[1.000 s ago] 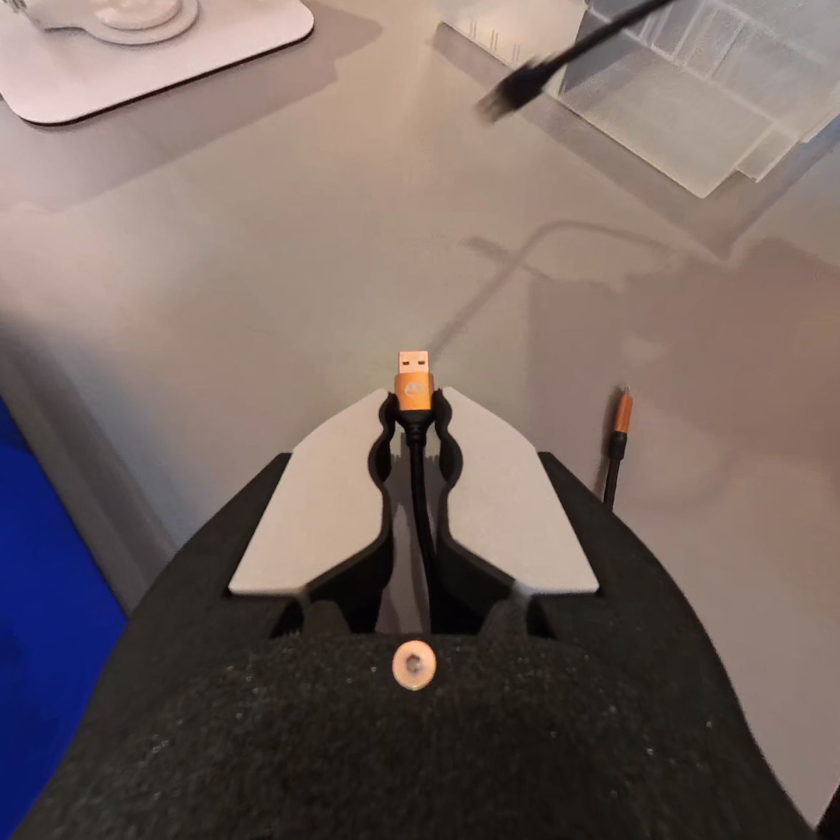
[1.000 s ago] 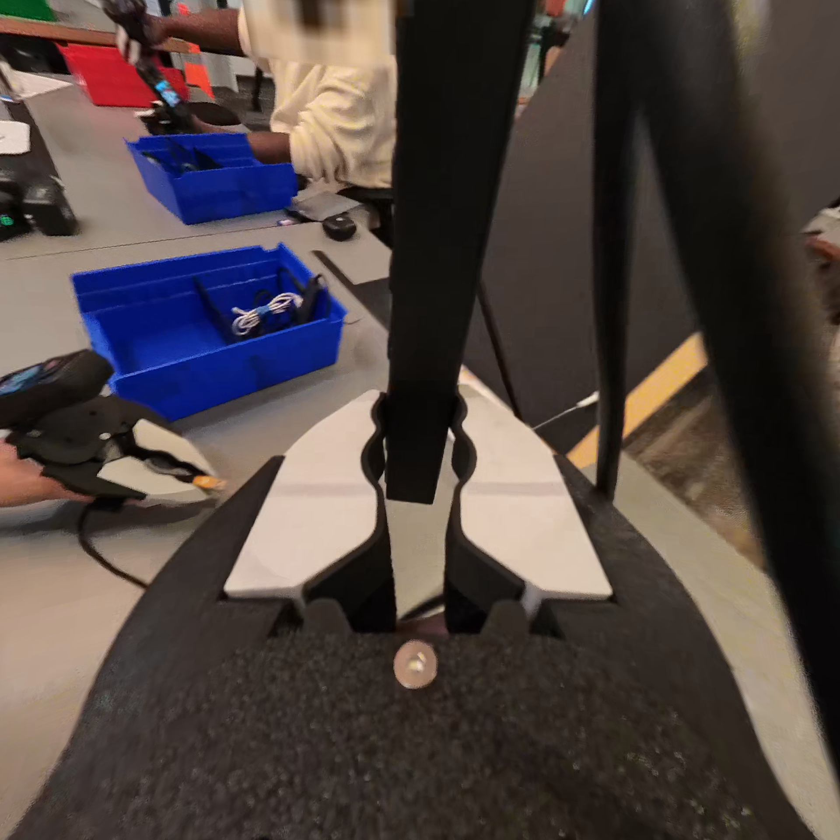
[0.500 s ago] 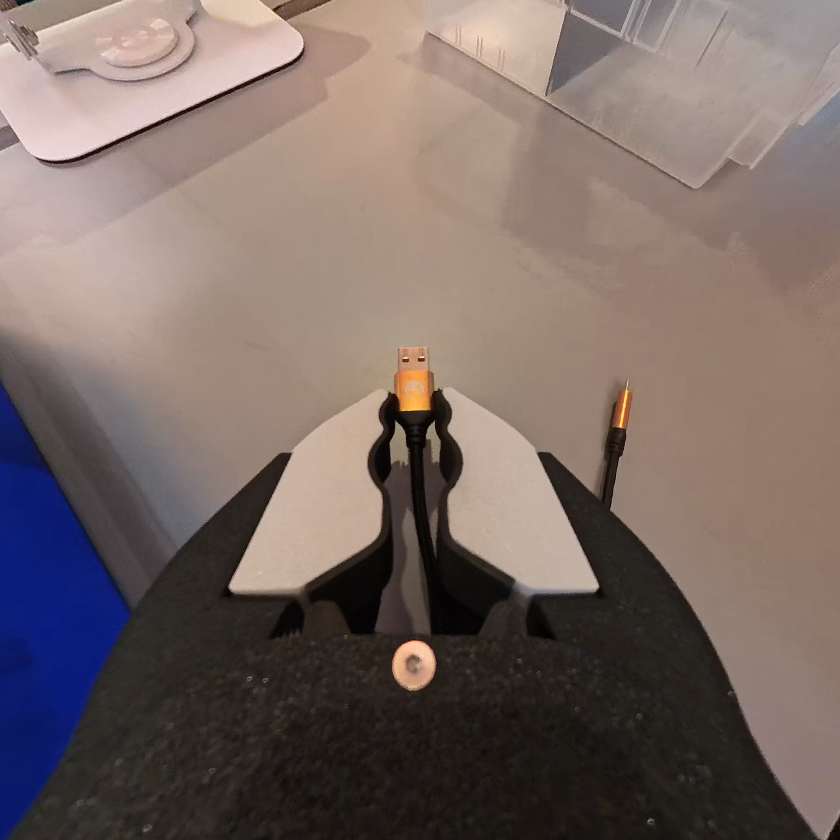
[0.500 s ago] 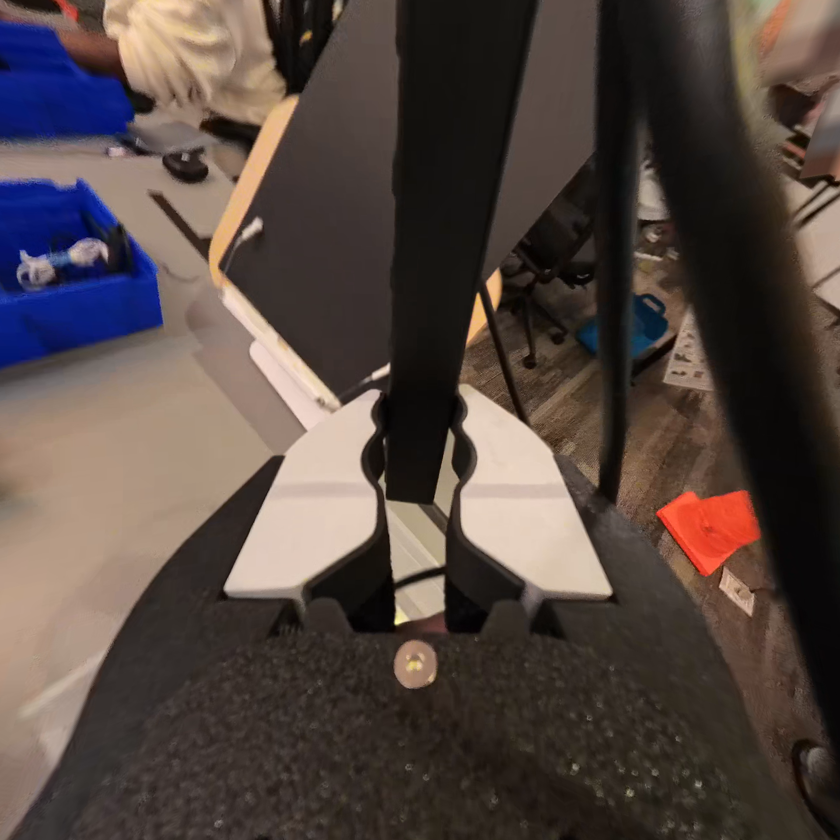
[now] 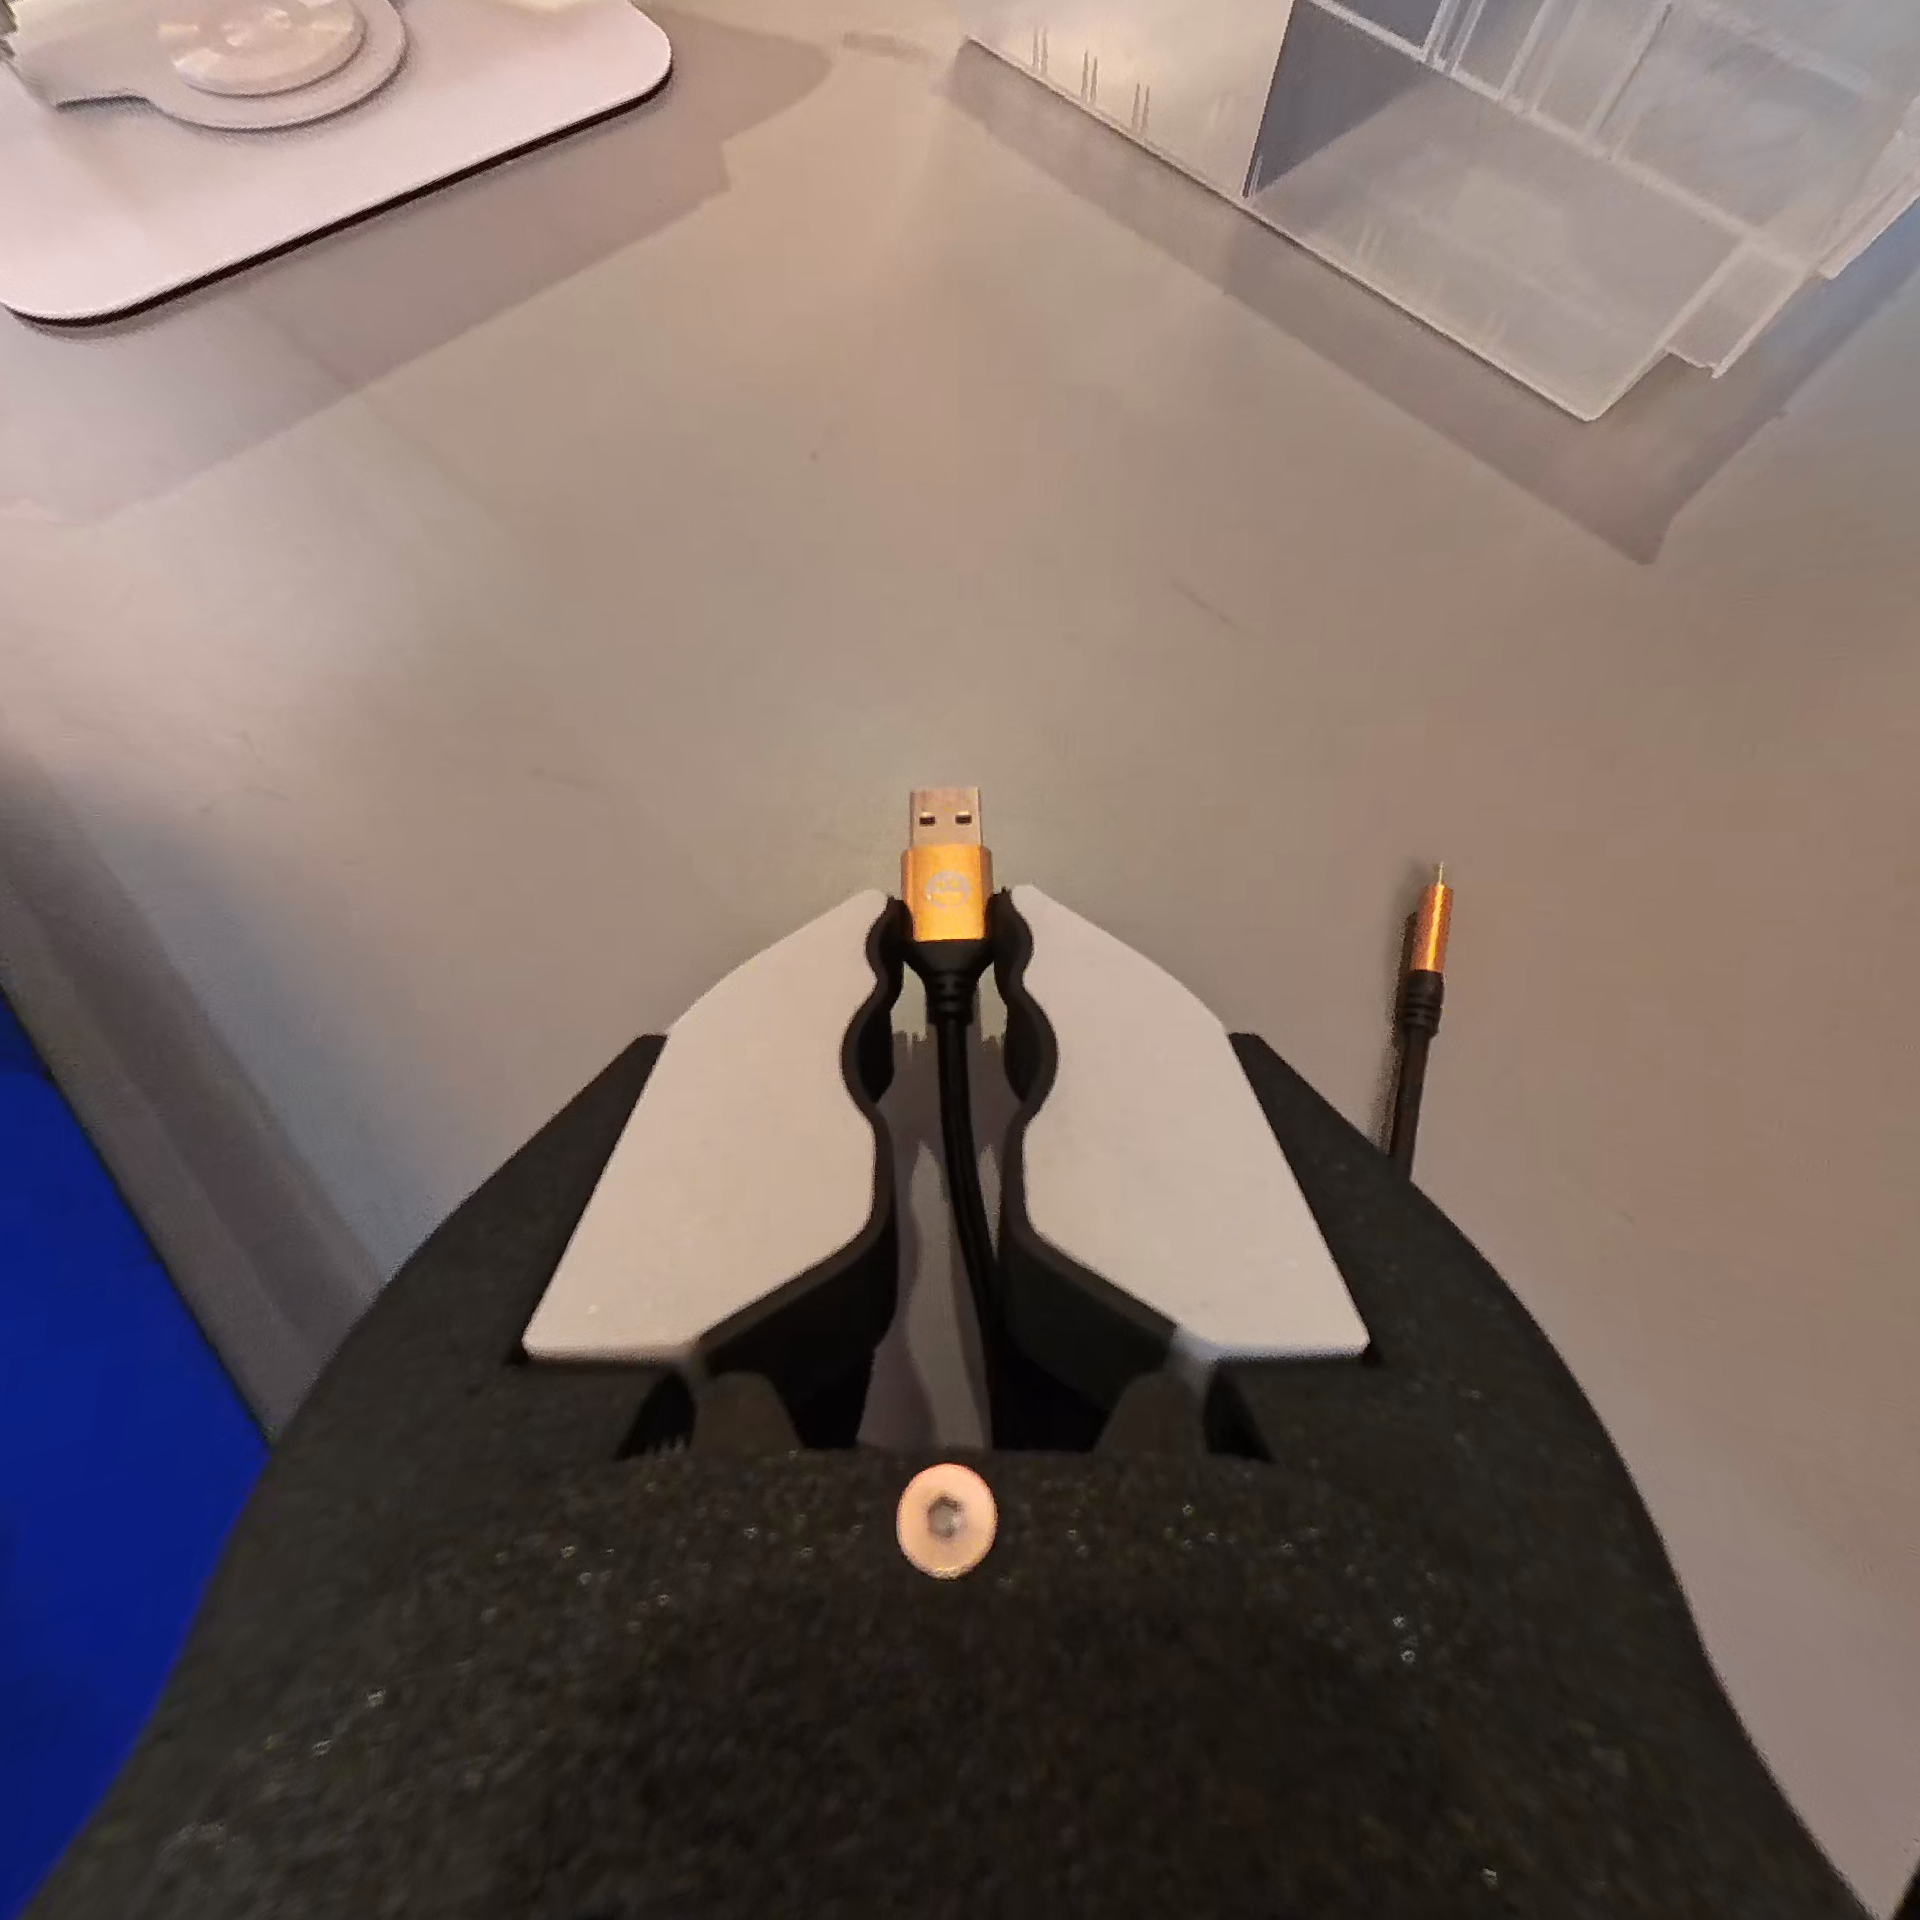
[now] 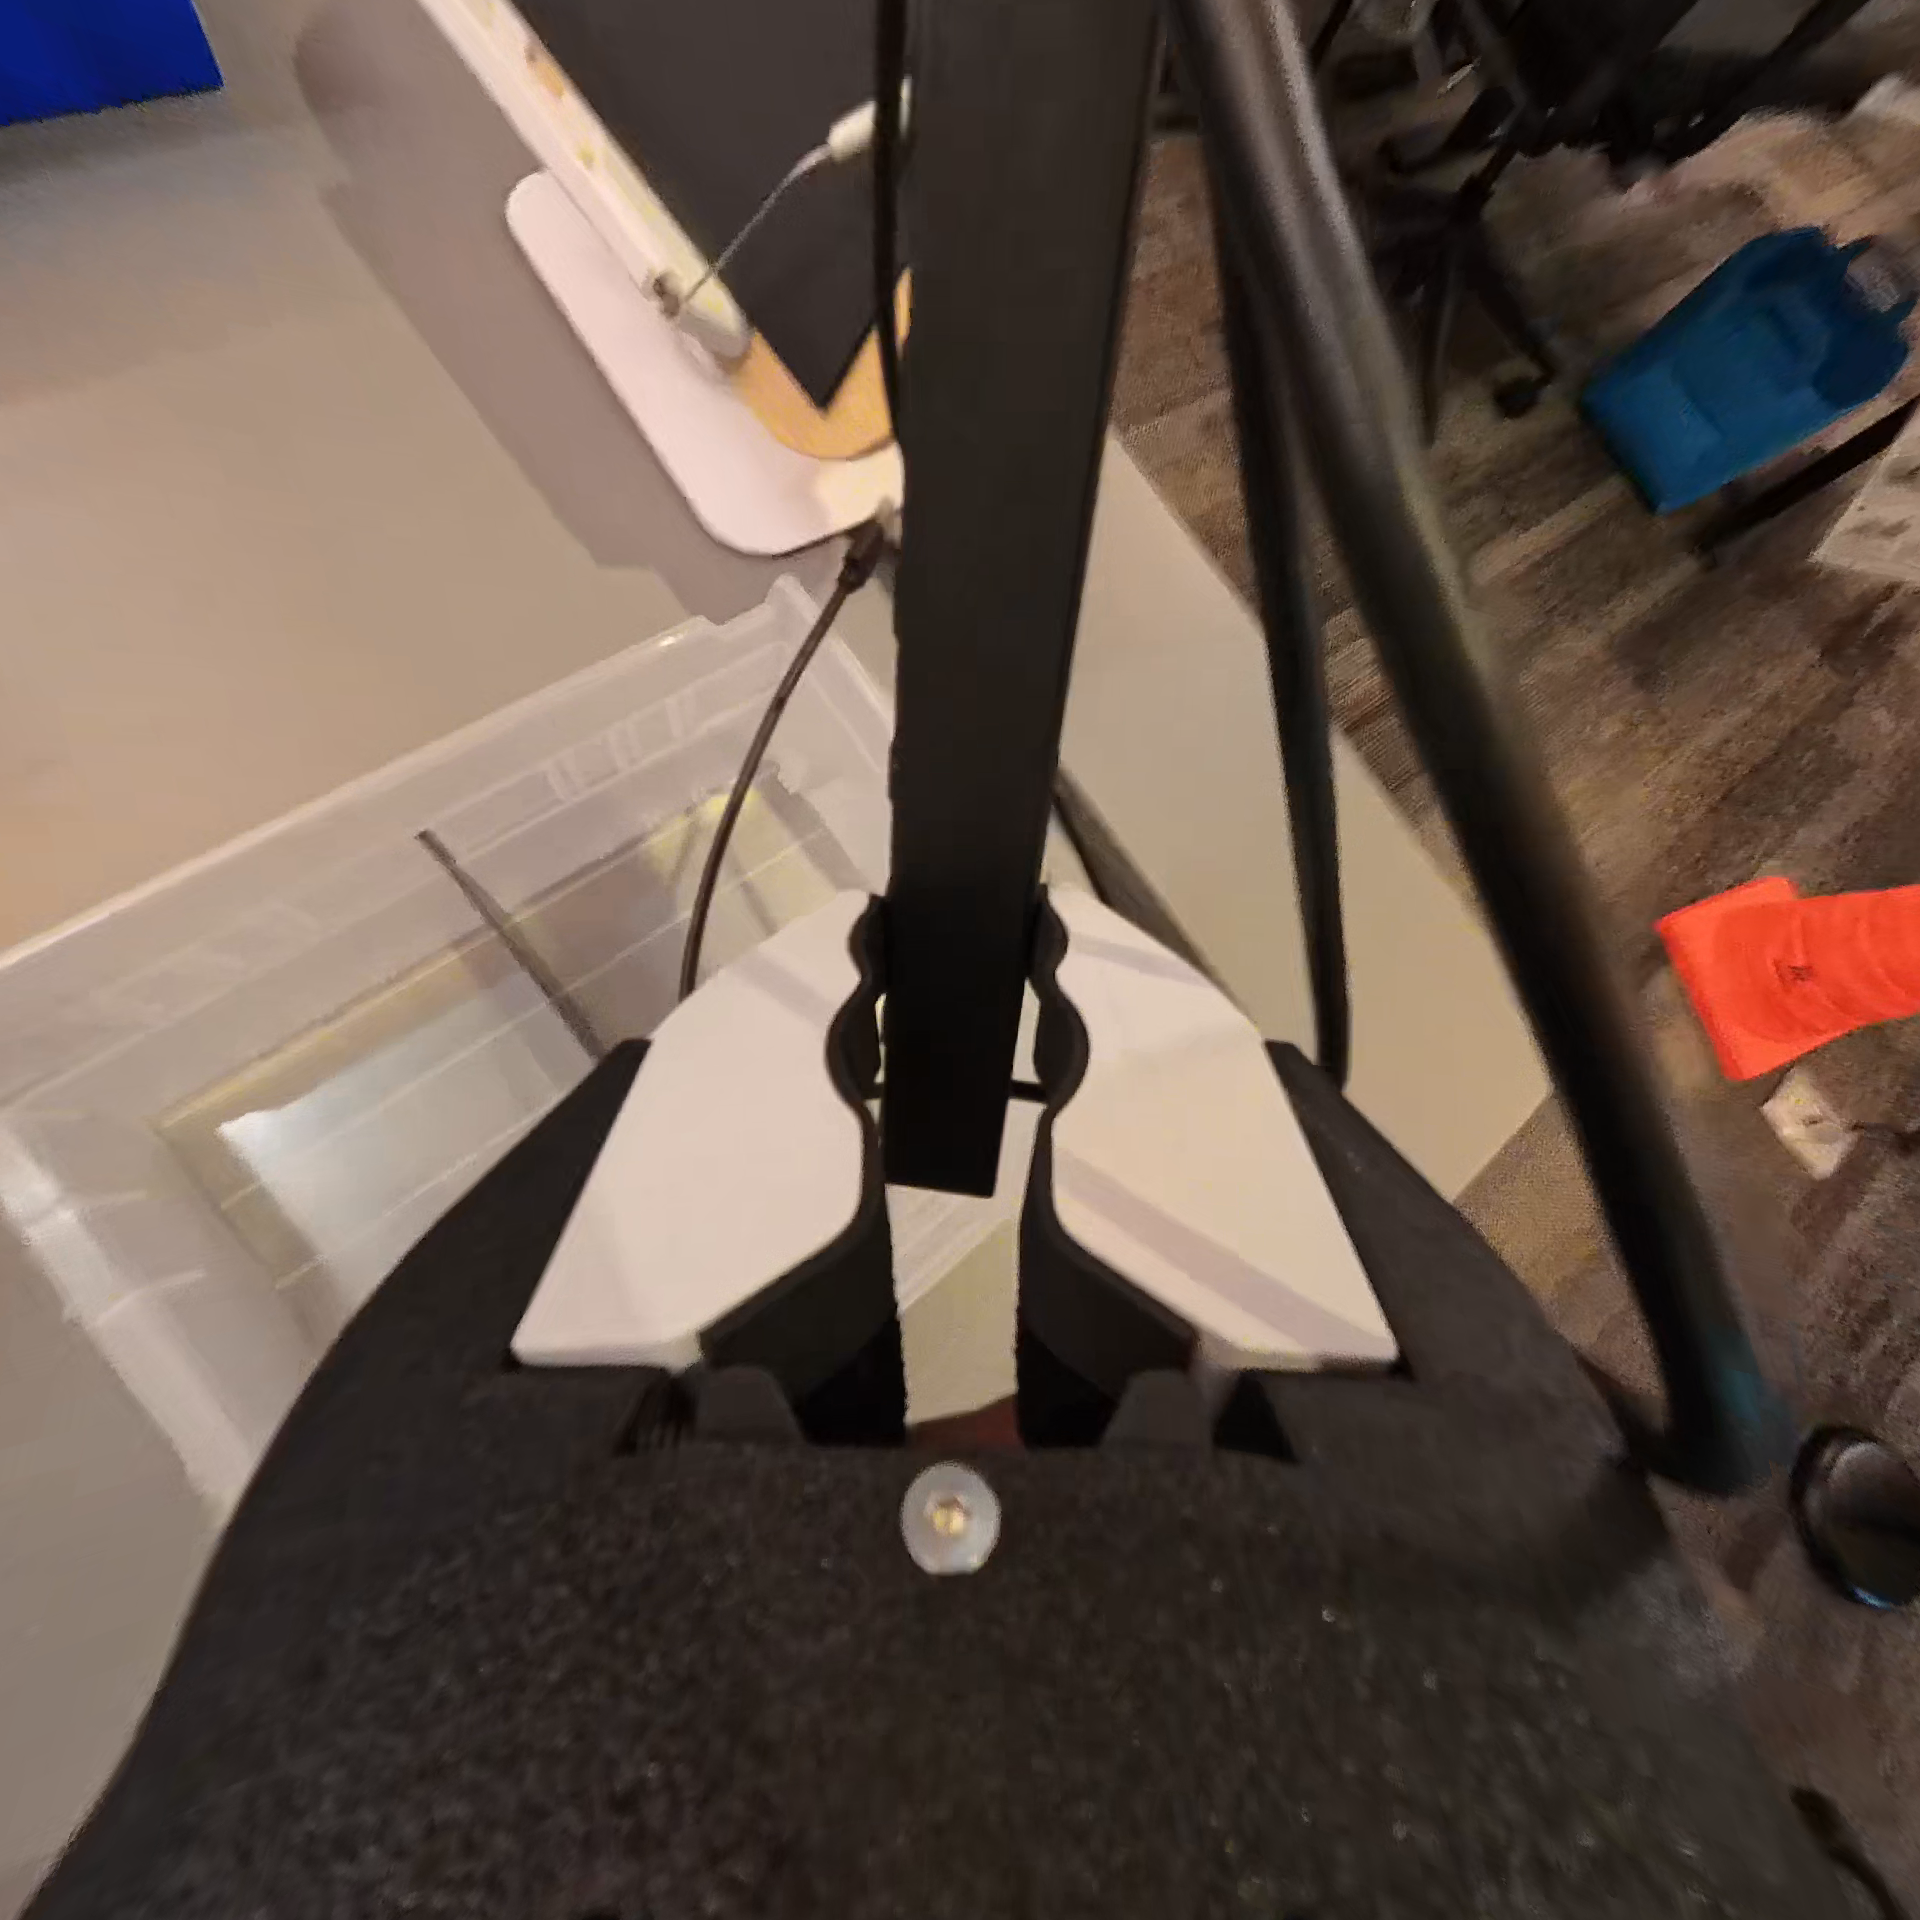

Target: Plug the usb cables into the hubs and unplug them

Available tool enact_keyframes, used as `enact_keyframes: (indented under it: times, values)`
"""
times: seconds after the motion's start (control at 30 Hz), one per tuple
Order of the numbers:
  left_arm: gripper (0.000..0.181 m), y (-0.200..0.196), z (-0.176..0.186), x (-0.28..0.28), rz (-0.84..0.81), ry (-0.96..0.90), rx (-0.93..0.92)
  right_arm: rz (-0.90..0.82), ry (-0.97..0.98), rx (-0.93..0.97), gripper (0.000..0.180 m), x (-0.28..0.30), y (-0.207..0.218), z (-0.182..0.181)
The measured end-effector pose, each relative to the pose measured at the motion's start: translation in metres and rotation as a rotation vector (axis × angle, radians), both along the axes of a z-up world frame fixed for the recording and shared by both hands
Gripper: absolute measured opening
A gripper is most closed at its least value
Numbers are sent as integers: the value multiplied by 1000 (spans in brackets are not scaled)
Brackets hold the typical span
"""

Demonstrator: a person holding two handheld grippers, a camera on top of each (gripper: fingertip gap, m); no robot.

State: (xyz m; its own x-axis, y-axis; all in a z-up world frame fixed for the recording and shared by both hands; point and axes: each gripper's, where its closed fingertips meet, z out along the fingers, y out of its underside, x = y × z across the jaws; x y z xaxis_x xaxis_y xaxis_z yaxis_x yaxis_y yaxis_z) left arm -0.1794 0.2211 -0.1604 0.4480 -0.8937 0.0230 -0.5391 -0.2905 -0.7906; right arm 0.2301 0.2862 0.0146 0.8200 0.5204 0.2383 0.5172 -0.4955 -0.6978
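My left gripper (image 5: 945, 906) is shut on the orange-collared USB-A plug (image 5: 945, 868) of a black cable. The metal tip sticks out forward past the fingertips, above the grey table (image 5: 727, 582). The cable's other end, a thin orange connector (image 5: 1429, 935), hangs to the right of the gripper. My right gripper (image 6: 961, 930) is shut on the end of a long flat black hub (image 6: 997, 520), which extends up out of the right wrist view. Black cables (image 6: 1340, 540) hang beside it on the right. Neither view shows the other gripper.
A clear plastic bin (image 5: 1558, 197) sits at the far right and lies under my right gripper (image 6: 395, 894). A white stand base (image 5: 312, 177) is far left on the table. A blue patch (image 5: 73, 1403) lies past the table's left edge. An orange object (image 6: 1808, 977) lies on the floor.
My right gripper has swung with the hub away from the blue bins and the person, now over the clear bin and table edge. A dangling black plug has left the left wrist view.
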Motion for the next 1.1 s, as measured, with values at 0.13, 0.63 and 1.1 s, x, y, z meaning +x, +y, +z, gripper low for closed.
enact_keyframes:
  times: [0.13, 0.63, 1.1]
  values:
    - [16, -1, -2, 2, -6, 3, -7, 61, -109, -301, 25, -1, -26, -51]
    - [16, -5, 1, 3, -20, 4, -2, 106, -498, -811, 34, 13, -28, -167]
    - [15, -21, 34, 7, -200, -140, -62, 129, 536, -18, 40, -234, -123, -31]
